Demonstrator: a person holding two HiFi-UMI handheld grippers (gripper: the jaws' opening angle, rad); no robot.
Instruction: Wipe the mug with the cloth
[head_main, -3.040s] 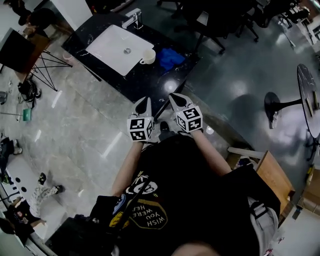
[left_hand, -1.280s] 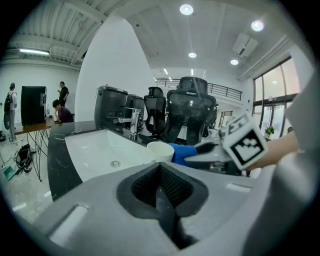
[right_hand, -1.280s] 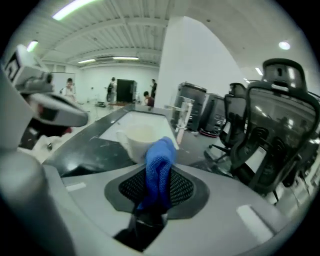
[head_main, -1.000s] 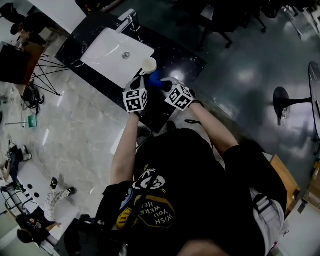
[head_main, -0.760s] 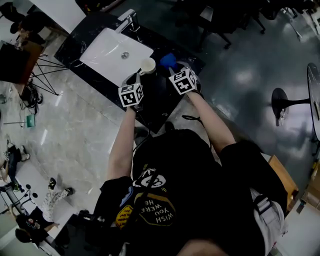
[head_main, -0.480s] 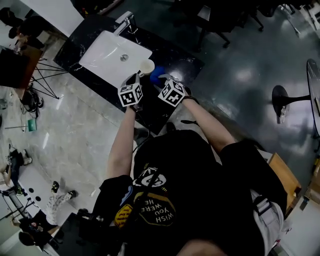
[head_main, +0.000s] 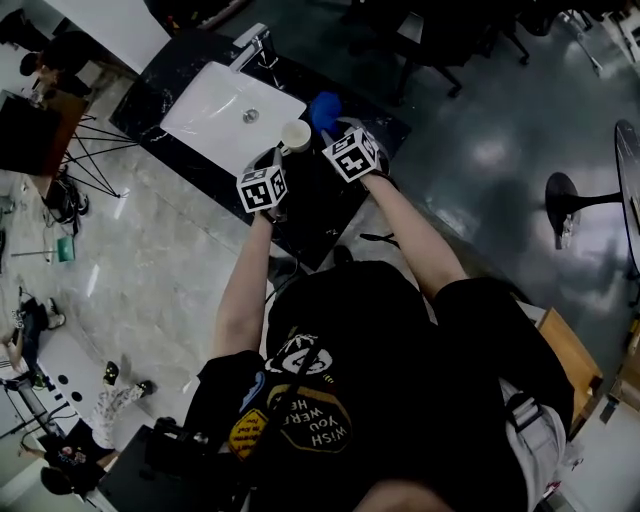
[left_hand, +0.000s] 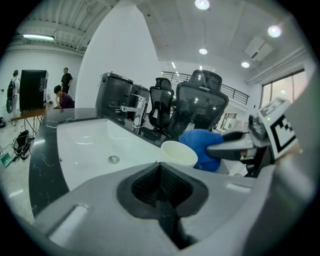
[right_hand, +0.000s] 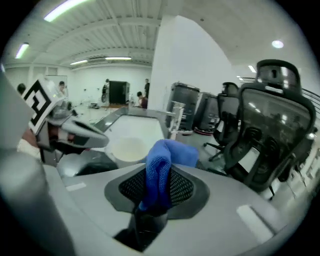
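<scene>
The mug (head_main: 296, 135) stands on the dark counter (head_main: 335, 195) at the right edge of the sink (head_main: 215, 105), upper middle of the head view, unmoved. In the last half second the cloth (head_main: 323, 108) has shifted up the frame, from the mug's lower right to its upper right. It sits just beside the mug, and I cannot tell whether they touch. The right gripper (head_main: 335, 128) stays clamped on a fold of cloth. The left gripper (head_main: 272, 160), jaws together and empty, waits just below the mug. This looks like a wiping stroke along the mug's side, with the mug not steadied.
</scene>
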